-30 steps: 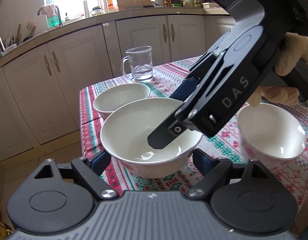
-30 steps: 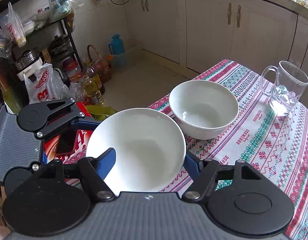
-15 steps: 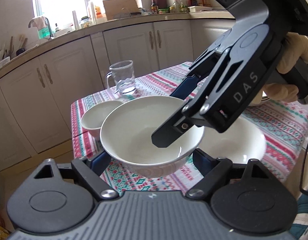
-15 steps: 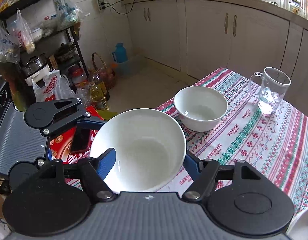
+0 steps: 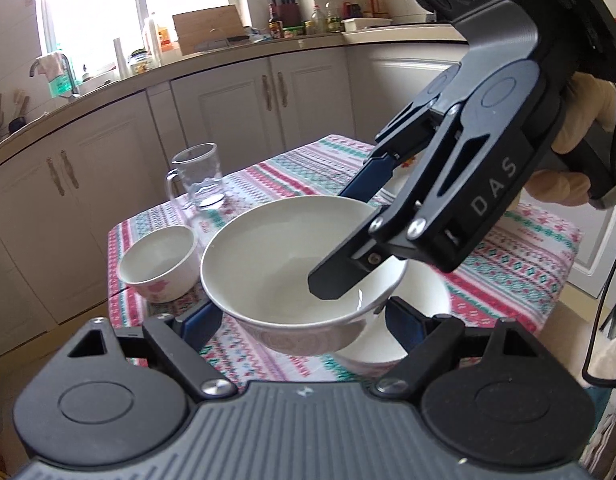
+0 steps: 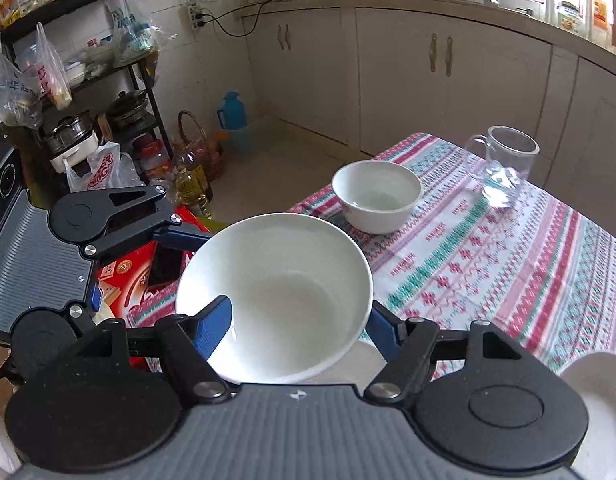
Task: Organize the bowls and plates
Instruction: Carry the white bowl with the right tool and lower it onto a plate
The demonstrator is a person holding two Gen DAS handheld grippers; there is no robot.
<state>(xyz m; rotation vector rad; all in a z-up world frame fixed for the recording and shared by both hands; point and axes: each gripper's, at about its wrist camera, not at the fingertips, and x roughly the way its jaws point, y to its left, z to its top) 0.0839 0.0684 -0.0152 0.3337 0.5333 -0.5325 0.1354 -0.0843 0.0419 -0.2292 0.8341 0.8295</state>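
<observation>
Basically, biggest item was the table [image 6: 508, 248] under a striped patterned cloth, kitchen cabinets [image 5: 236, 108] behind it. Both grippers were on the same big white bowl [image 5: 284, 256], which was lifted clear of the cloth. Left gripper [image 5: 298, 320] had its blue pads on the bowl's outer wall from opposite sides, jaws clamped across the body. Right gripper [image 6: 300, 324] pinched the rim: one blue finger [image 6: 214, 322] sat inside the bowl, the other outside the wall, jaws closed on it. In the left wrist view the right gripper came in from the upper right, a hand [image 5: 584, 120] on its handle, one dark finger dipping into the bowl. Directly below the held bowl, a second white bowl [image 5: 424, 320] sat on the cloth, mostly hidden. A smaller white bowl with a pink flower print [image 6: 376, 196] stood near the table's far corner, apart from the held bowl. A clear glass mug [image 6: 504, 168] stood just beside it, also on the cloth. The edge of another white dish [image 6: 604, 396] showed at the lower right of the right wrist view, too cropped to identify.
</observation>
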